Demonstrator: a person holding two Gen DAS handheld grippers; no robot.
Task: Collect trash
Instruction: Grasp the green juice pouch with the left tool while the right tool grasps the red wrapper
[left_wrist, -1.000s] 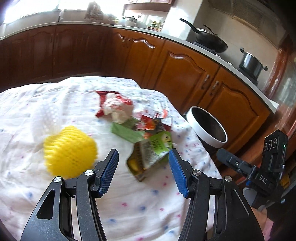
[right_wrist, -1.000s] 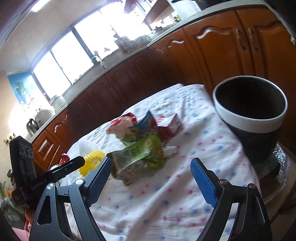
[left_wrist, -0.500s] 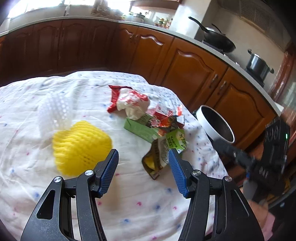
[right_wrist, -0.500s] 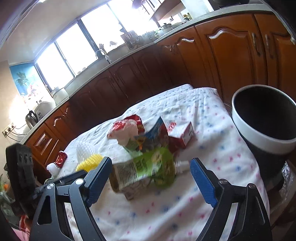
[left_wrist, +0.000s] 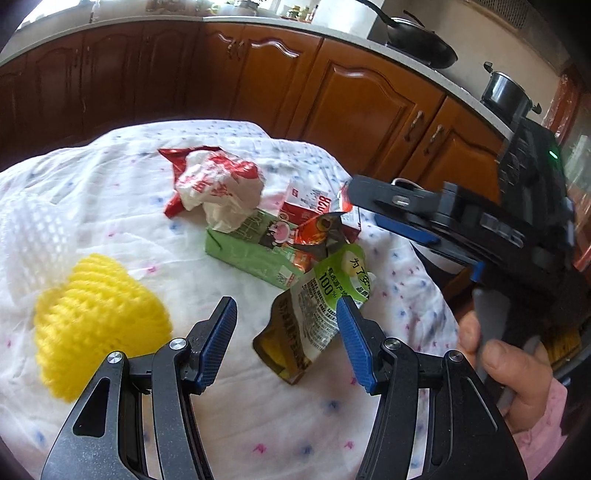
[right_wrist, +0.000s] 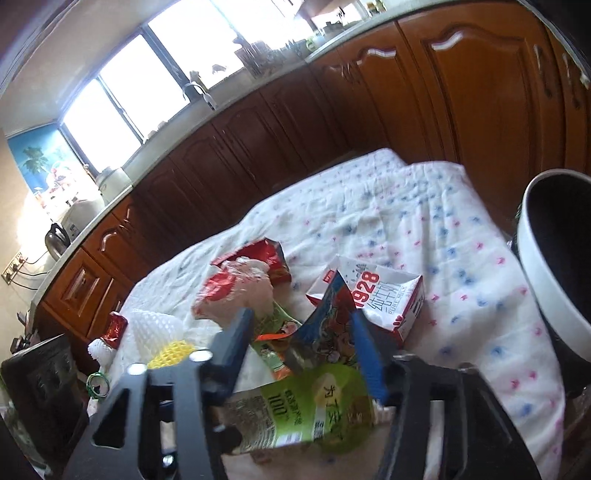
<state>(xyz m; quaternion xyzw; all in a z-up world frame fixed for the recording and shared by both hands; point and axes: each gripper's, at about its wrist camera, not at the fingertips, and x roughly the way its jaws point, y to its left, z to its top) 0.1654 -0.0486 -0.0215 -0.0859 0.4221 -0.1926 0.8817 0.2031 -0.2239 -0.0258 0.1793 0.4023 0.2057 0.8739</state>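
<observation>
Left wrist view: low over the cloth-covered table (left_wrist: 110, 206), angled down, facing the cabinets and stove. Right wrist view: closer in, angled down, facing the windows. The 2 views share the green pouch (left_wrist: 317, 317) (right_wrist: 310, 410) and the litter pile behind it.

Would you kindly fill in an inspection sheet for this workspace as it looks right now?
Surface: white dotted tablecloth, wrinkled.
Job's things: green pouch, green carton, crumpled red-and-white wrapper, red-and-white milk carton, torn snack bag, all piled together; bin at the table edge.
Clutter: yellow foam net and white foam net.
Grippers: left hand-held gripper open, nothing between its pads; right hand-held gripper closing around the snack bag.
Cables: a cord by the wall socket.
Surroundings: wooden cabinets, wok, pot, kettle.
</observation>
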